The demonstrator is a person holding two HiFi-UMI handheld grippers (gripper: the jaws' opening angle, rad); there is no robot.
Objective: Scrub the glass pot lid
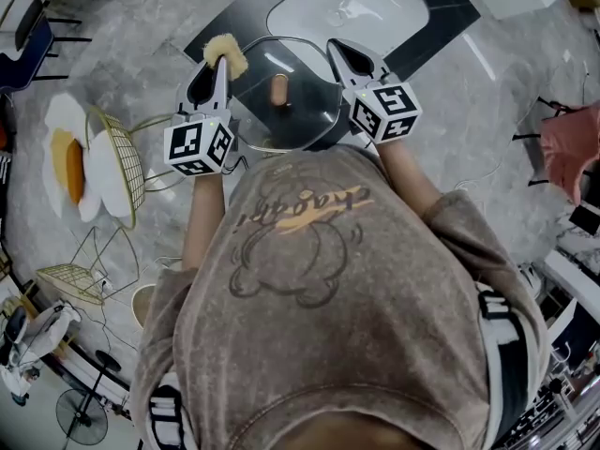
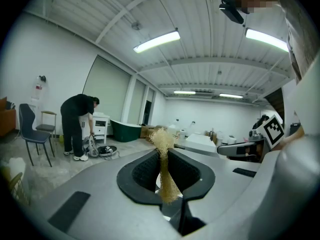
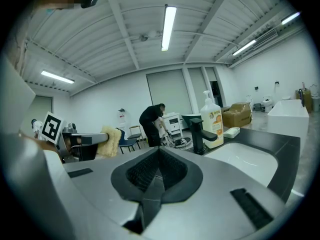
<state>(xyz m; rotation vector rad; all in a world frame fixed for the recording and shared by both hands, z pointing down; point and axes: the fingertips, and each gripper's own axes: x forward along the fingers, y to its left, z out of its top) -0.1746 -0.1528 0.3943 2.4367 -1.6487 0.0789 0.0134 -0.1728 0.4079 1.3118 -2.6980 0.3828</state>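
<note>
Glass pot lid (image 1: 300, 111) hangs in the air between the two tools, over the near edge of the white sink (image 1: 375, 7), with its tan knob (image 1: 278, 90) facing up. The right tongs (image 1: 339, 52) are closed on its rim at the right. In the right gripper view those tongs (image 3: 159, 151) meet at the tip, and the lid shows only as a thin grey sliver running down between them. The left tongs (image 1: 217, 64) are clamped on a straw-yellow scrubber (image 1: 228, 52) just beside the lid's left edge. I cannot tell from above whether it touches the glass. In the left gripper view the scrubber's fibres (image 2: 162, 139) stand pinched upright in the tongs (image 2: 165, 151).

As for writing, the person's brown shirt (image 1: 309, 251) carries a cartoon outline with a yellow-backed script word across it, which I cannot read from this angle. A pump bottle (image 3: 212, 121) stands by the black faucet (image 3: 200, 131) on the dark tabletop (image 3: 285, 149). Its orange label is too small to read. Each tool's cube bears black-and-white square markers (image 1: 199, 146) and no letters.

Far back, a person in black (image 3: 152, 121) bends over something on the floor that I cannot make out. The shirt hides most of the lid's near rim, and a wire chair (image 1: 117, 167) stands to the left.
</note>
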